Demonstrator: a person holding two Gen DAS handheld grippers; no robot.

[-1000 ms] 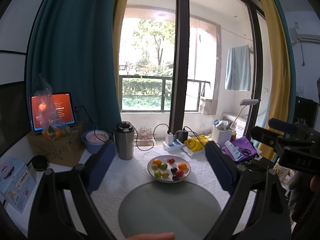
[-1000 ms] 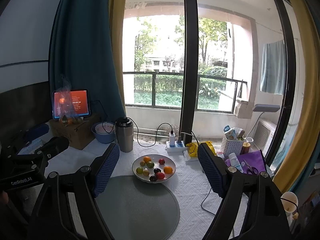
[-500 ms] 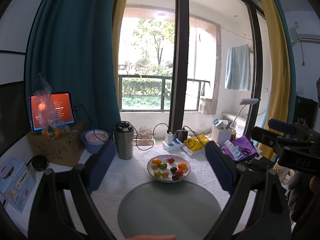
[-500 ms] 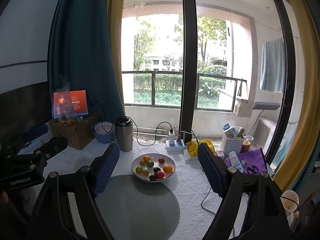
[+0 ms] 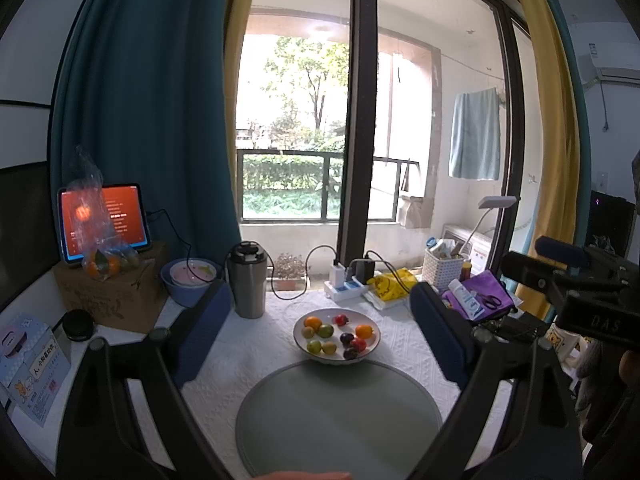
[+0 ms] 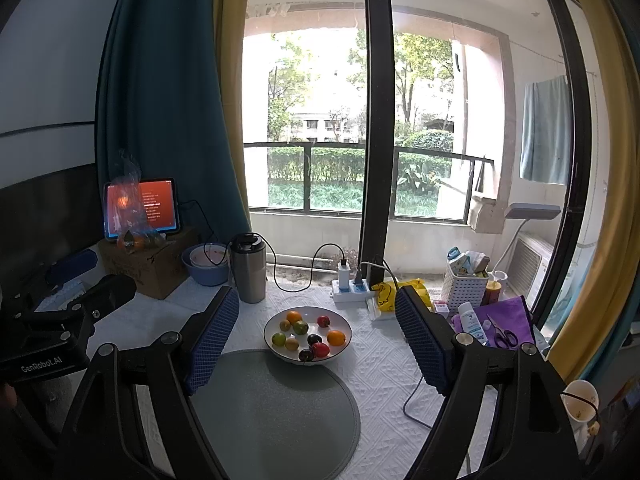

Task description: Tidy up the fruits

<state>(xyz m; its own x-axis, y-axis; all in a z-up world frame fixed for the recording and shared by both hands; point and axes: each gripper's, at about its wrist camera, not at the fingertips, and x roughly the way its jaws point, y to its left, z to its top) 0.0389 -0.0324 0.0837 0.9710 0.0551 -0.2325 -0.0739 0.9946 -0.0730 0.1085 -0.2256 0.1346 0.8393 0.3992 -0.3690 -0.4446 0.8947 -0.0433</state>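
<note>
A white bowl (image 5: 373, 325) (image 6: 344, 324) holds several small fruits: oranges (image 5: 312, 322), green ones (image 5: 325, 331), red ones (image 5: 341, 319) and dark plums (image 5: 346, 338). It sits on a white tablecloth just beyond a round grey mat (image 5: 340, 416) (image 6: 276, 412). My left gripper (image 5: 320, 328) is open and empty, held above the near side of the mat. My right gripper (image 6: 318, 336) is open and empty, also short of the bowl. The right gripper's body shows at the right of the left wrist view (image 5: 576, 280).
A steel thermos (image 5: 249, 280) and a blue bowl (image 5: 188, 280) stand behind left. A cardboard box (image 5: 116, 296) carries a tablet and a bag of oranges. A power strip (image 5: 344, 286), a yellow bag, a white basket (image 5: 440, 268) and a purple cloth lie behind right.
Both views have shifted only slightly; the bowl sits a touch closer to the frame centre. Both grippers stay open and empty.
</note>
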